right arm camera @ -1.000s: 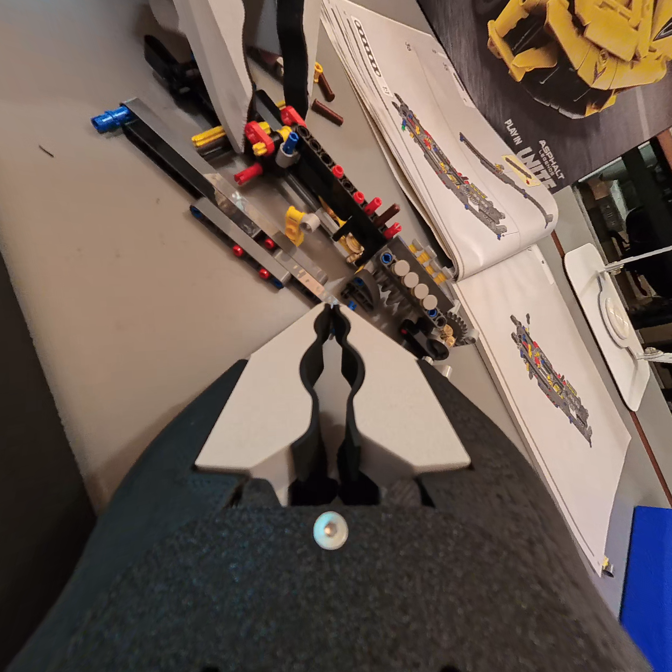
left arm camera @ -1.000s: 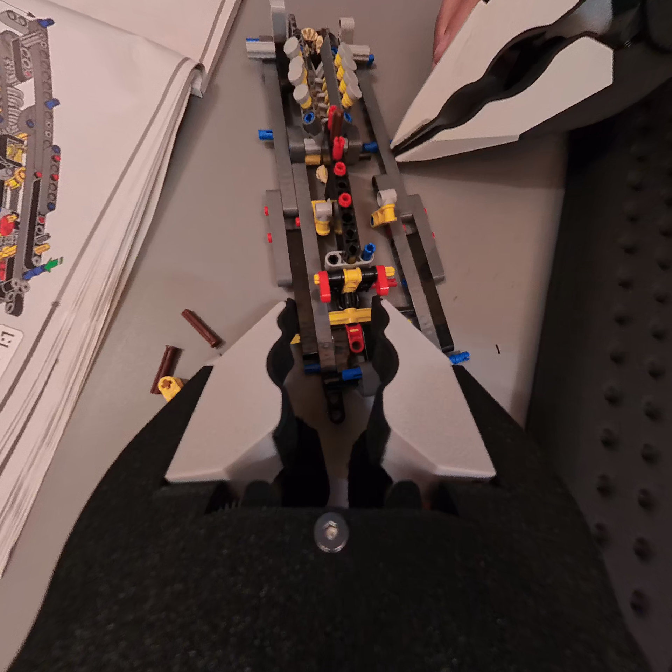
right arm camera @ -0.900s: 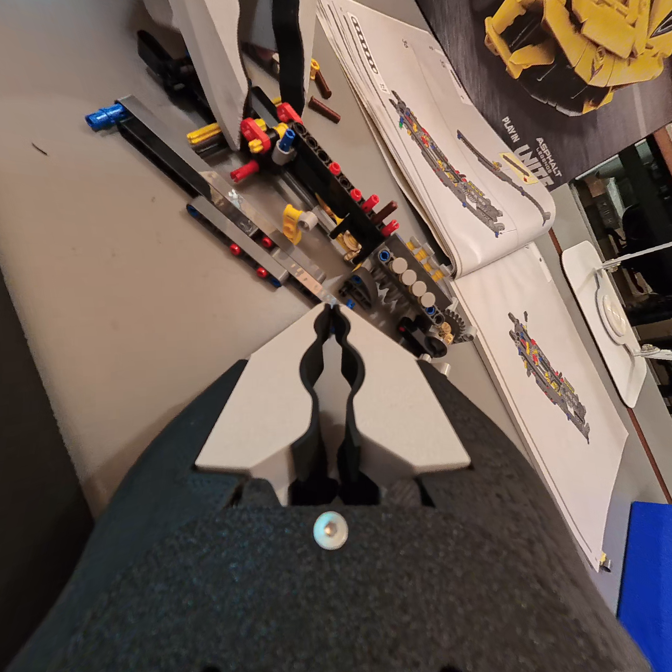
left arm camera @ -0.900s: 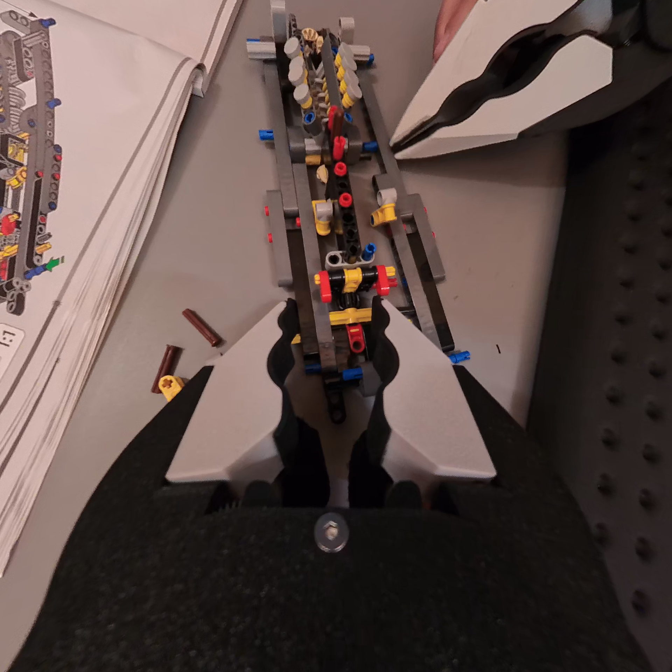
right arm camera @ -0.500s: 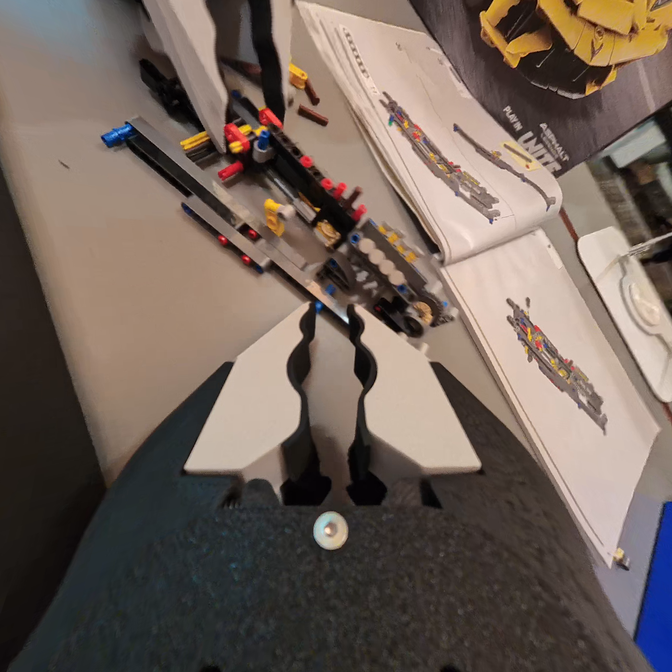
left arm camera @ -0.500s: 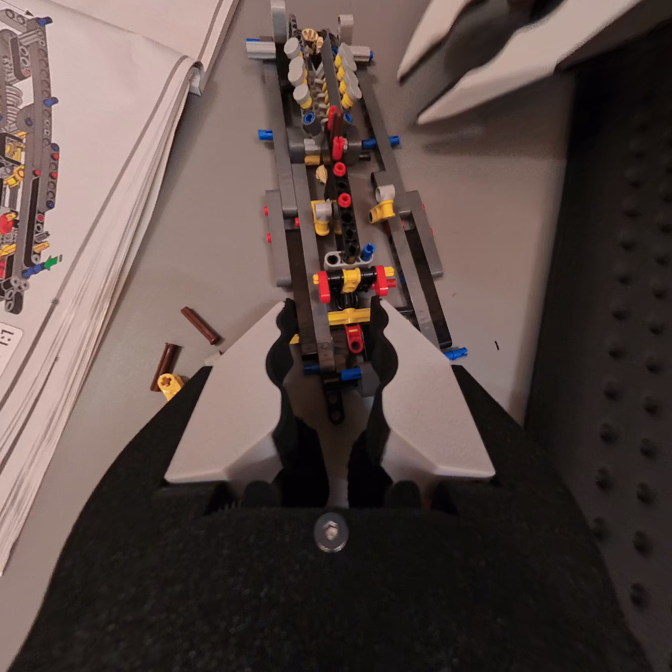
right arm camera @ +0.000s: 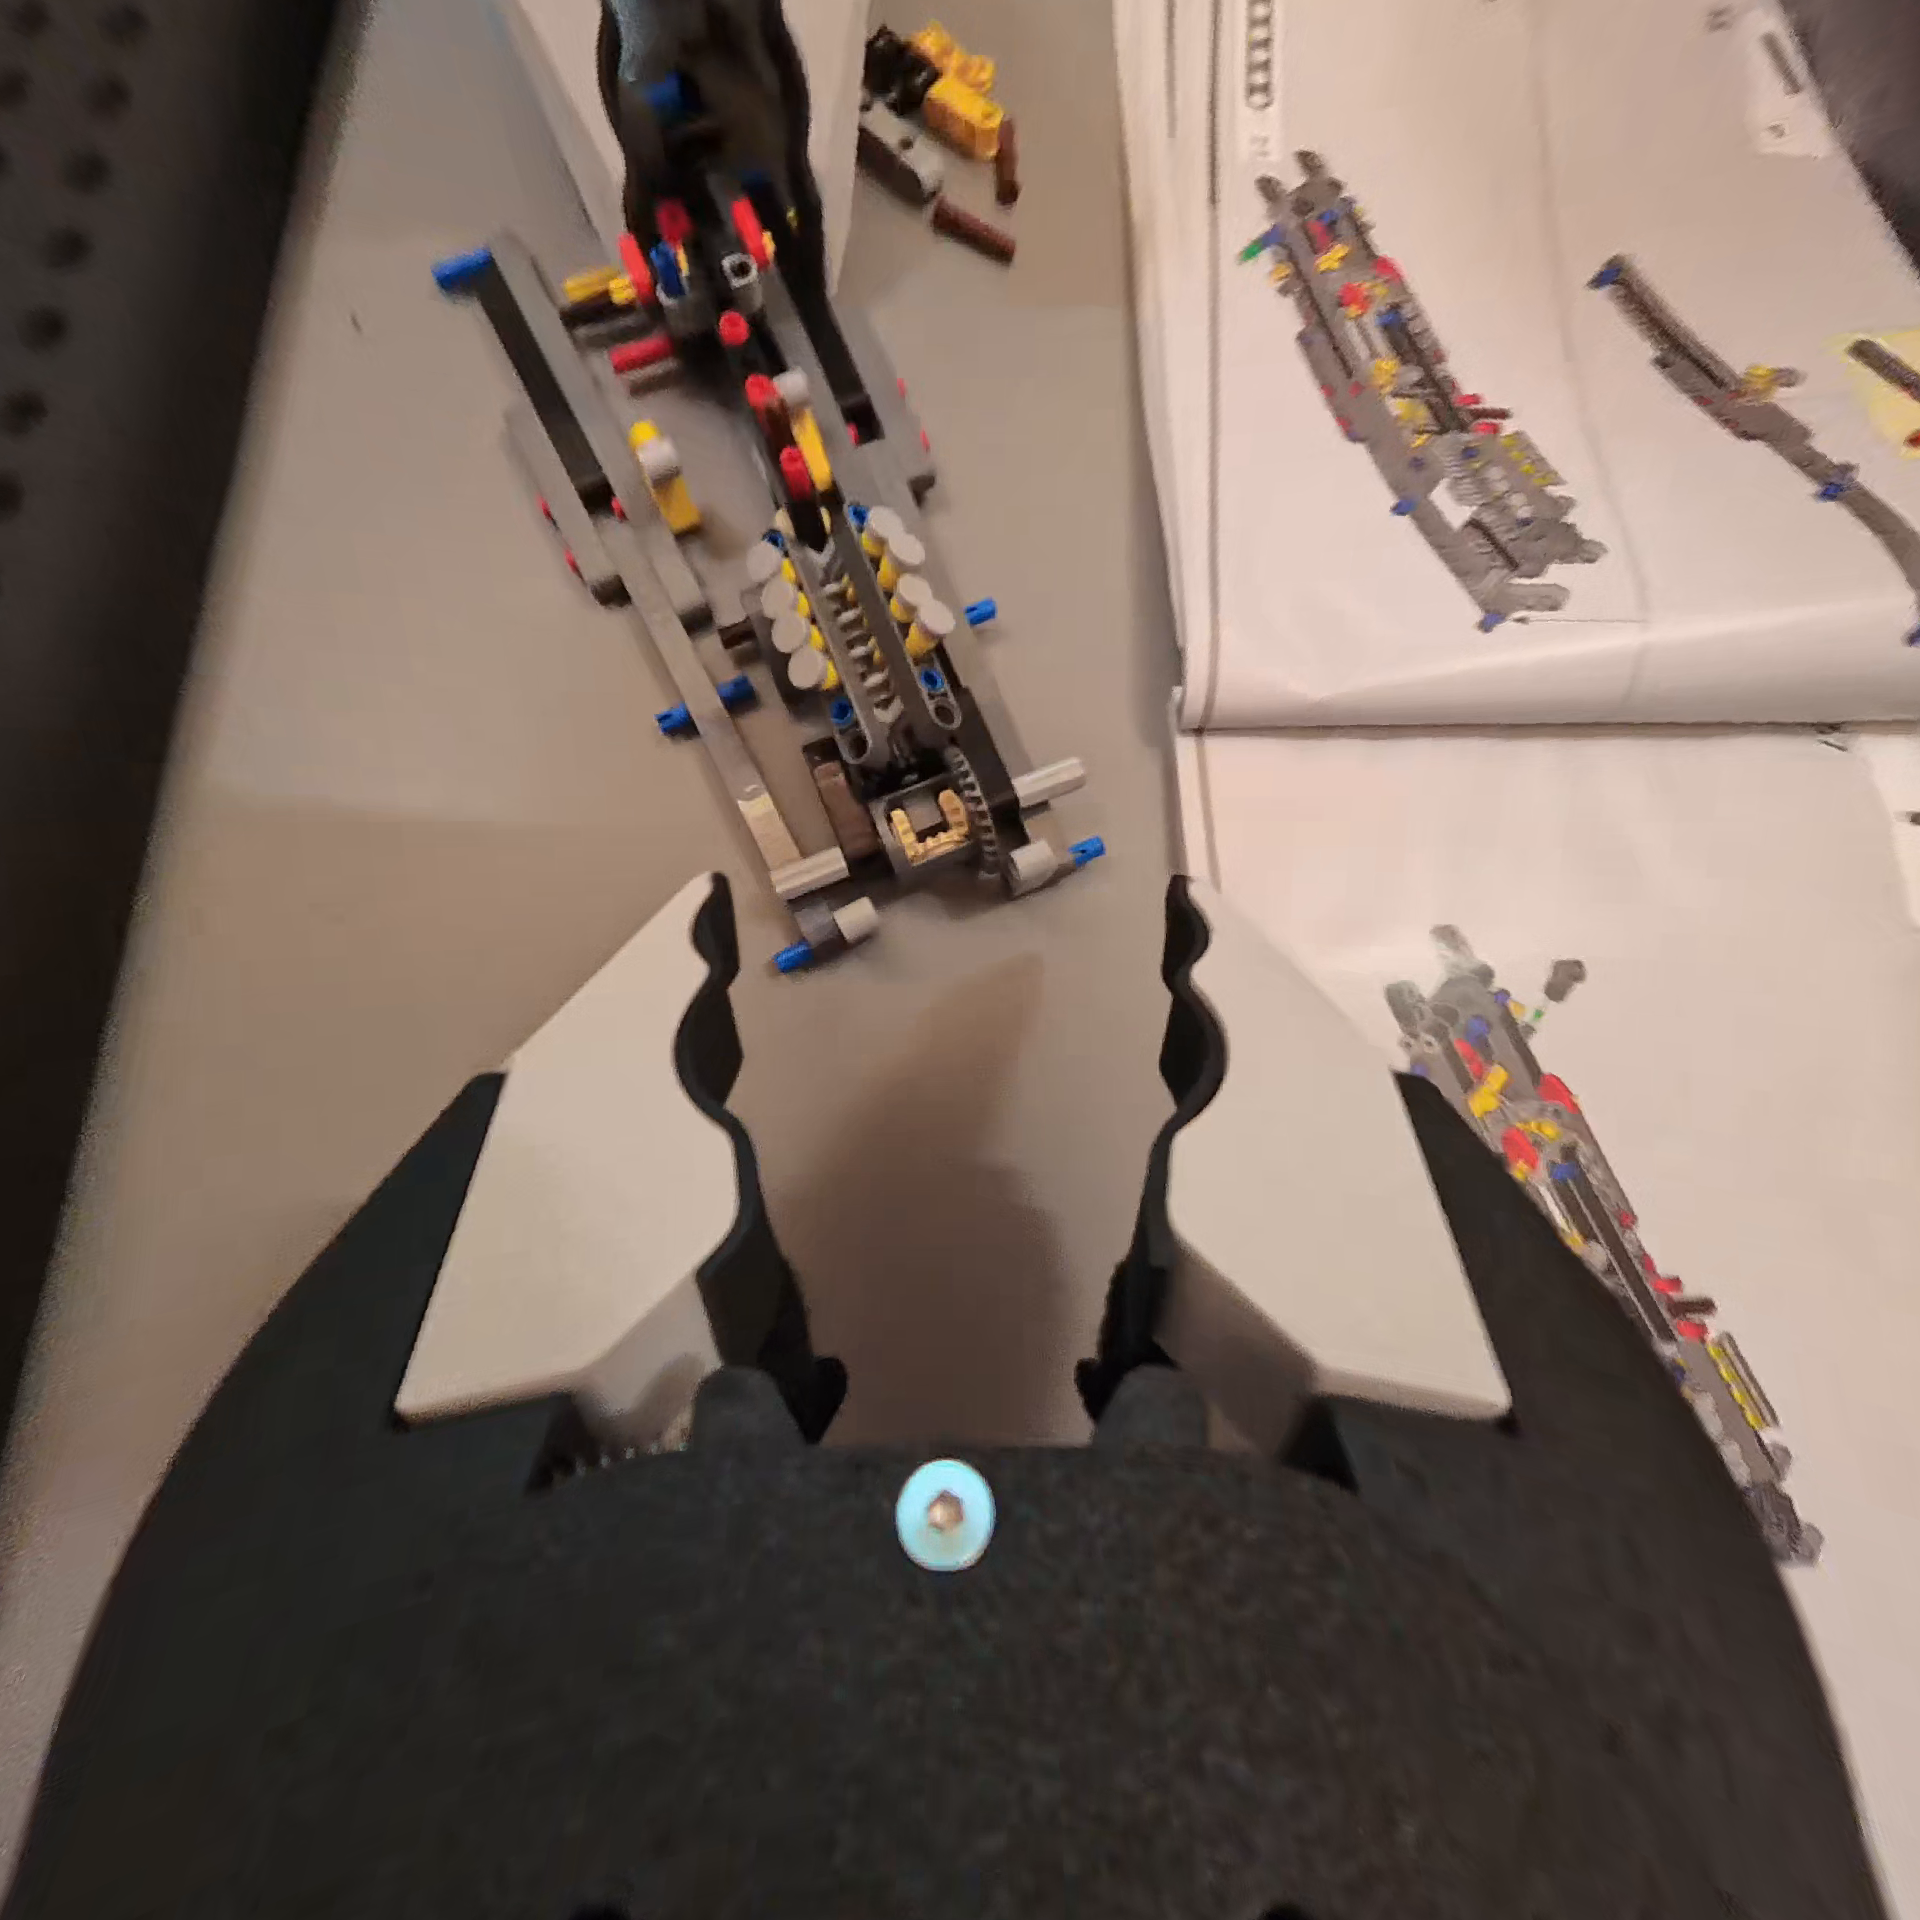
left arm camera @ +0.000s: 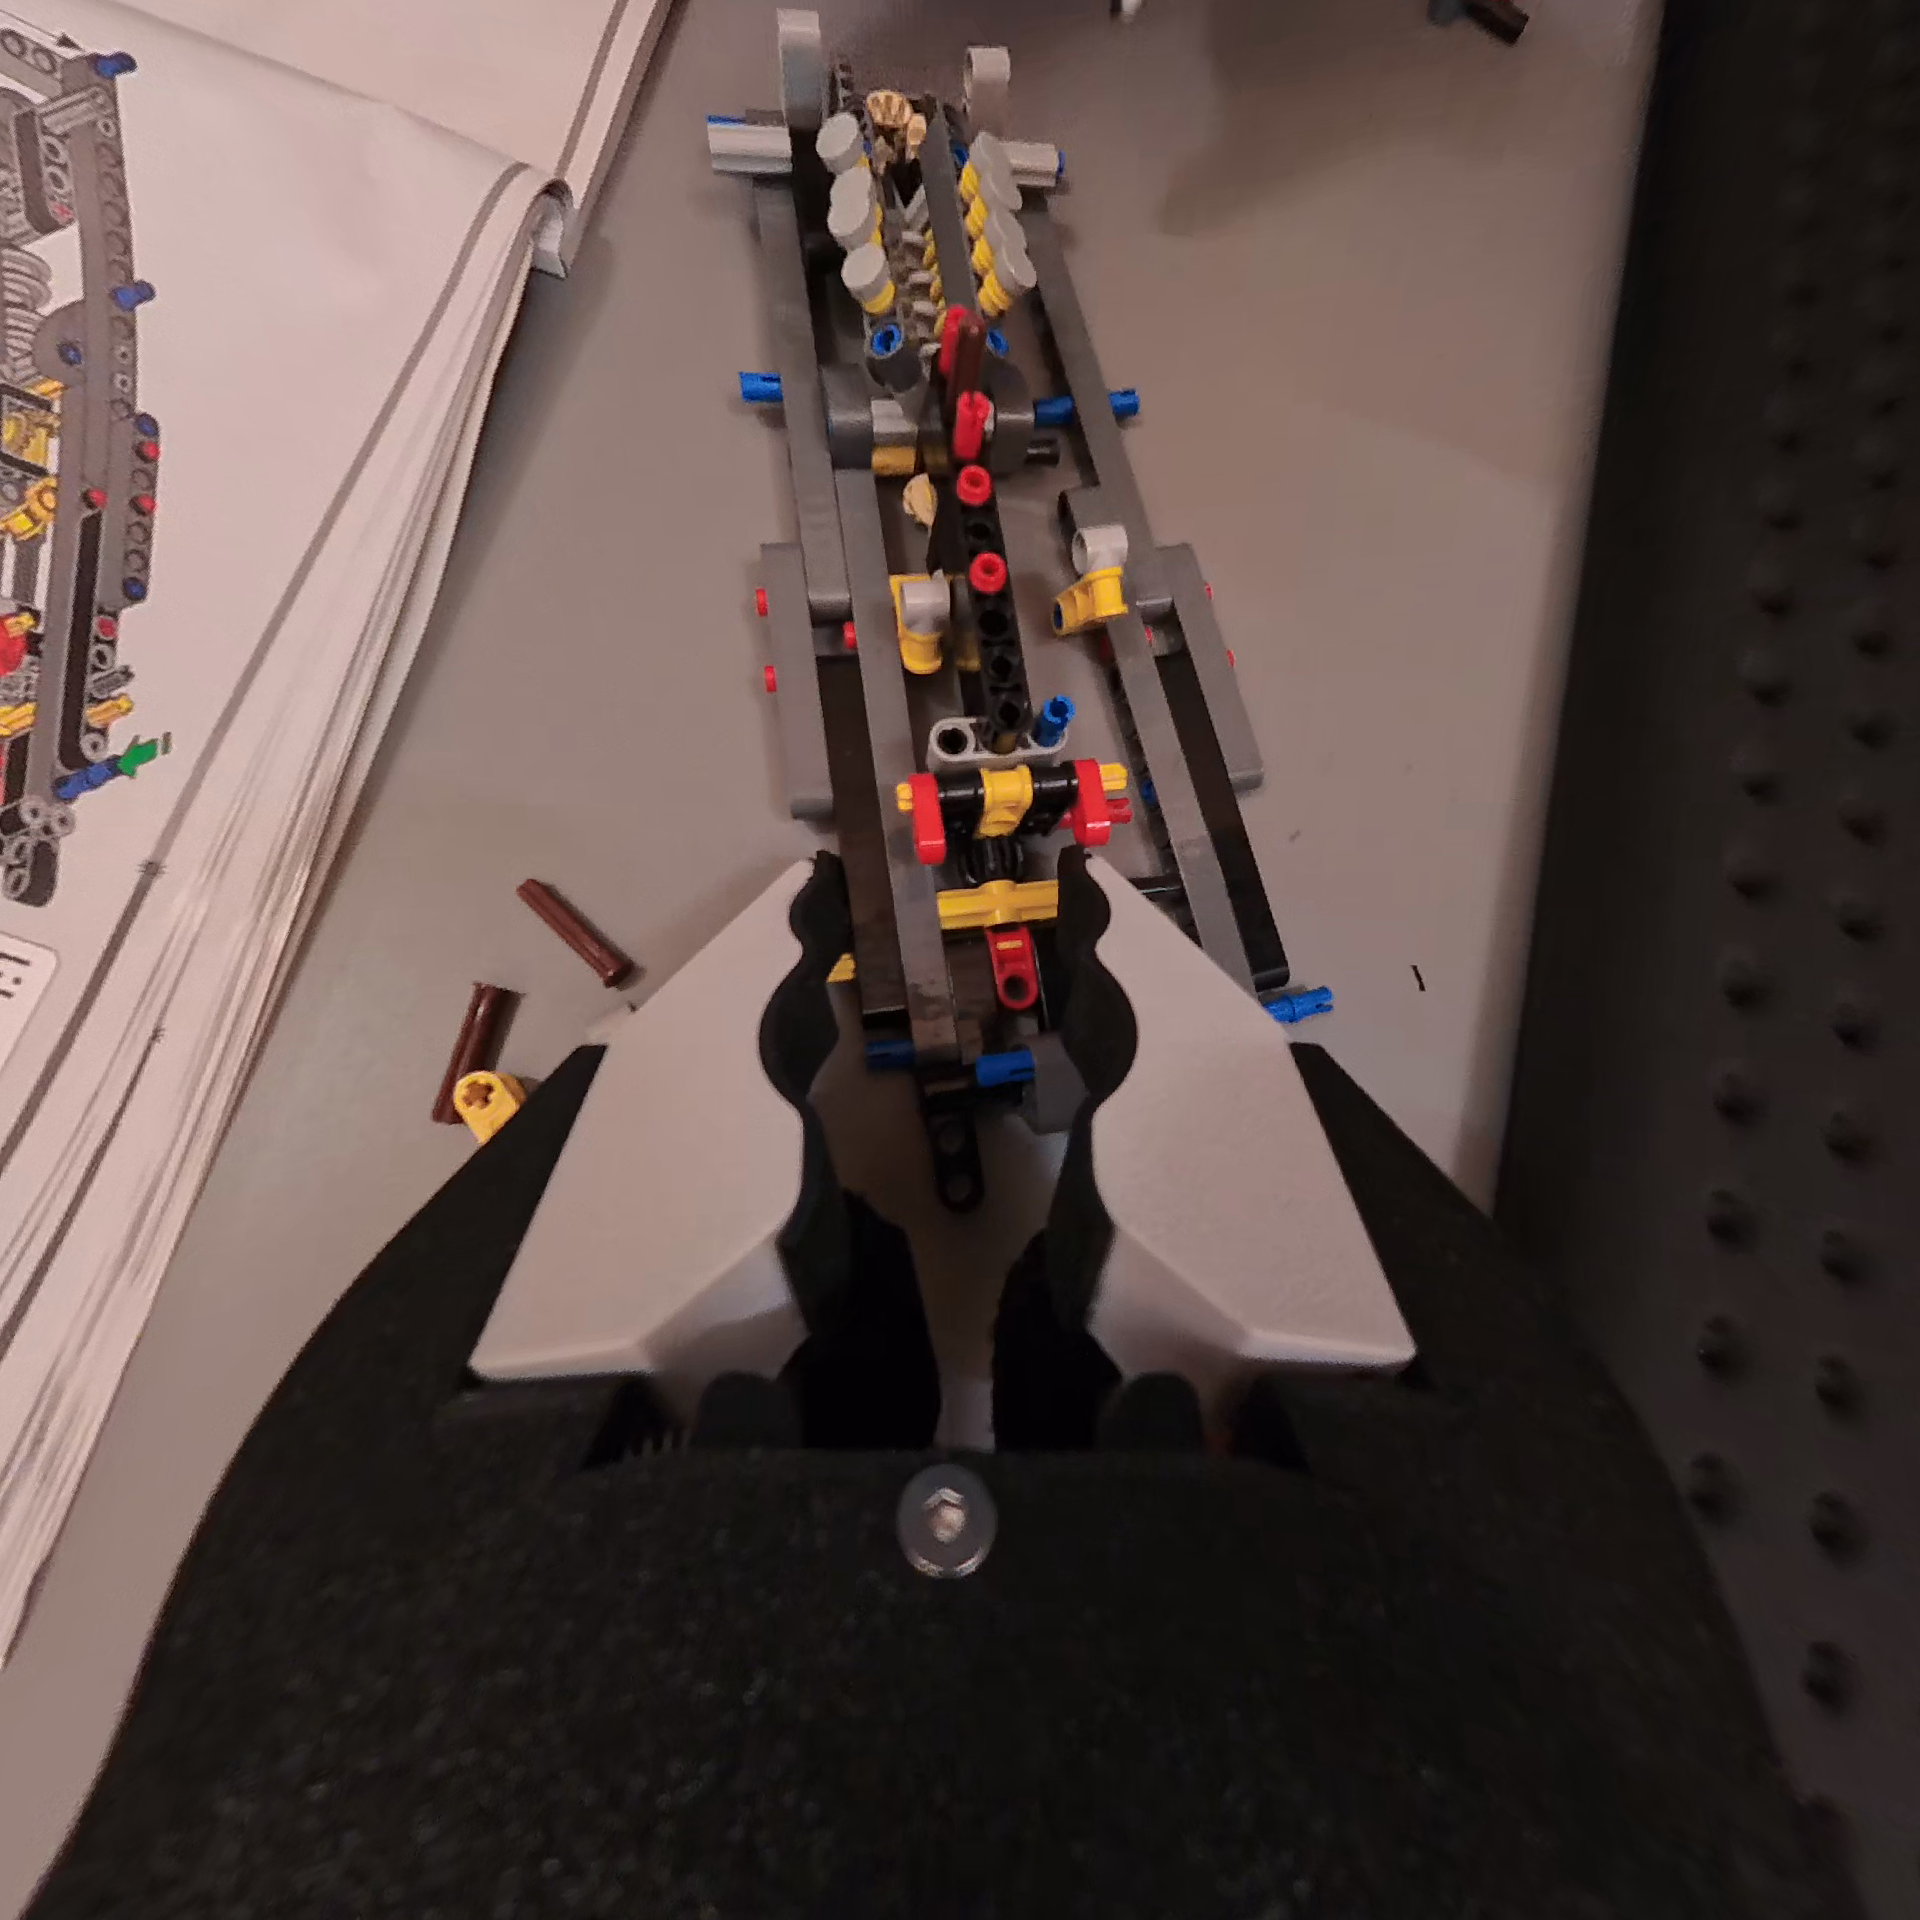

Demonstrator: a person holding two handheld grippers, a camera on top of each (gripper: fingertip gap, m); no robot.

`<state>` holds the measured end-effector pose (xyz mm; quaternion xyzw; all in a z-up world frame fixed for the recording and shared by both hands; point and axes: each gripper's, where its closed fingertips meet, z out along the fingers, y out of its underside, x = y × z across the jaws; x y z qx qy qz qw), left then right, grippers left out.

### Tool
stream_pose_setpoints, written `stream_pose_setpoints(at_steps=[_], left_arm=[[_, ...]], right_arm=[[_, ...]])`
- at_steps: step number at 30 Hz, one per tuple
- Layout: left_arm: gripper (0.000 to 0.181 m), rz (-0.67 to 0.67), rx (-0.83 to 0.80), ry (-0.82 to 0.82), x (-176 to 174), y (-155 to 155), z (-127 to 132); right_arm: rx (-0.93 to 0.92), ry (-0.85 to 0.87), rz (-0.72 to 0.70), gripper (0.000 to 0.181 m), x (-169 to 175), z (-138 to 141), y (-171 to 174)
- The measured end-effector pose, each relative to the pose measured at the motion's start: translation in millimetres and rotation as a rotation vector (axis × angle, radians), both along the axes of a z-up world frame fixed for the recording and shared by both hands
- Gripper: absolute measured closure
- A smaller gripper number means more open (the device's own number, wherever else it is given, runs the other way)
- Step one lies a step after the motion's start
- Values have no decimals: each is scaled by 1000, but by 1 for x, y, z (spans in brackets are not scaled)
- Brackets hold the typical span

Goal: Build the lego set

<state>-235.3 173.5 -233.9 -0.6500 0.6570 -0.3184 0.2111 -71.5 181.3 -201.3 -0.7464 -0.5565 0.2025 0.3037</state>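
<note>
Chassis (left arm camera: pixel 935 582) lies lengthwise on the surface (left arm camera: pixel 644 540), near end clamped in the left gripper (left arm camera: pixel 945 883). Right gripper (right arm camera: pixel 940 894) hangs empty, jaws wide, short of the far end. Risk – a clumsy push bends the frame or pops pins.

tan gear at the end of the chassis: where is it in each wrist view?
Left wrist view: tan gear at top centre, at the far end of the chassis.
Right wrist view: lower centre, at the chassis end nearest the open right gripper.
Shared landmark: the rows of grey round pistons next to it.
</note>
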Motion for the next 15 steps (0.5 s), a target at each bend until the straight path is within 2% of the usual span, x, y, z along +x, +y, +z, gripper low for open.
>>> stream_pose_setpoints(at_steps=[4, 15], left_arm=[[142, -3, 7, 9, 0, 0, 0], [141, 3, 47, 19, 0, 0, 0]], right_arm=[[25, 47, 46, 101, -11, -6, -4], [35, 179, -55, 123, -3, 2, -4]])
